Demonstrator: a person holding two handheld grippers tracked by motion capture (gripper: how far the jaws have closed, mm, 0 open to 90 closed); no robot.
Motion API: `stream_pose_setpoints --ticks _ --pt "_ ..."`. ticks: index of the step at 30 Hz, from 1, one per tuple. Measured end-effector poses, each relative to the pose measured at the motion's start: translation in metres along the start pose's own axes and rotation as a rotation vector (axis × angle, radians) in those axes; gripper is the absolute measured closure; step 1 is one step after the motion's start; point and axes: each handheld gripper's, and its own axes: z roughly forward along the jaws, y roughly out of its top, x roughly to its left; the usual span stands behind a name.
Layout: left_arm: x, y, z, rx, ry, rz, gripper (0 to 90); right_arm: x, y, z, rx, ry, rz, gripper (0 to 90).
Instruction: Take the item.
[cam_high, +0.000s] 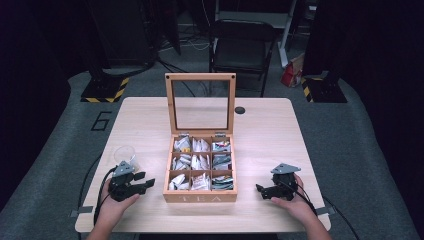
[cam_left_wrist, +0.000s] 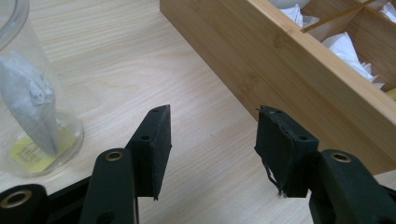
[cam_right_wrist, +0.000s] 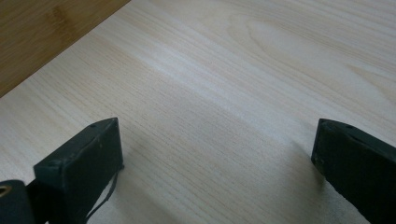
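Tea box (cam_high: 200, 196) open mid-bench, 9 cells stocked; 1 bag (cam_left_wrist: 35, 107) already sits in the cup (cam_high: 124, 153) near the left gripper (cam_high: 148, 181), and both grippers, left and right (cam_high: 260, 190), rest with jaws spread, empty, so any further bags remain.

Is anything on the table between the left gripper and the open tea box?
Nothing visible. The left gripper rests with jaws open and empty, pointing at the tea box, and bare table lies between them. The glass with a tea bag stands off to the gripper's far side, away from the box.
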Motion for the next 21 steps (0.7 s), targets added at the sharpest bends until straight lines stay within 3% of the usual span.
stream_pose_setpoints --ticks 14,21 --pt "0.0025 -0.0021 0.0041 0.026 0.003 -0.002 45.2 0.0000 0.0000 0.0000 0.000 0.000 0.001 1.2" --pt "0.0019 -0.0016 0.0033 0.015 0.004 -0.003 45.2 0.0000 0.0000 0.0000 0.000 0.000 0.000 1.2"
